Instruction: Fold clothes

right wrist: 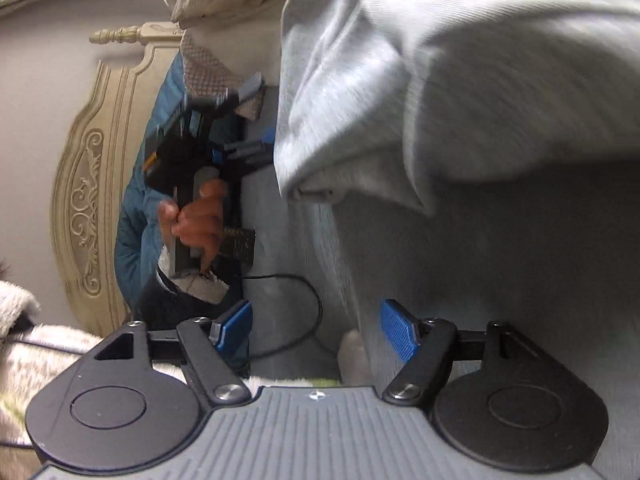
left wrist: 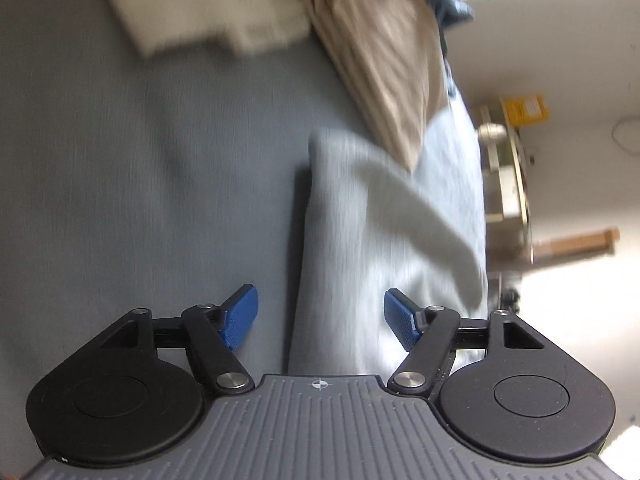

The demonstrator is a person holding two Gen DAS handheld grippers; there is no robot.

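Observation:
A light grey sweatshirt [left wrist: 360,240] lies on the blue-grey bed sheet [left wrist: 140,200], one long fold edge running toward me and a sleeve draped across it. My left gripper [left wrist: 320,316] hovers over that edge, open, its blue pads [left wrist: 240,316] clear of the cloth. In the right wrist view the same sweatshirt [right wrist: 460,80] is bunched in a raised fold at the upper right. My right gripper [right wrist: 318,328] is open below it with nothing pinched. The left gripper [right wrist: 248,148] shows there too, held by a hand [right wrist: 200,220] beside the sweatshirt's edge.
A beige garment [left wrist: 380,72] and a folded cream one [left wrist: 200,4] lie further up the bed. An ornate cream headboard [right wrist: 92,200] stands at the left, a black cable [right wrist: 308,312] loops on the sheet, and a fleecy white blanket [right wrist: 28,344] sits at the lower left.

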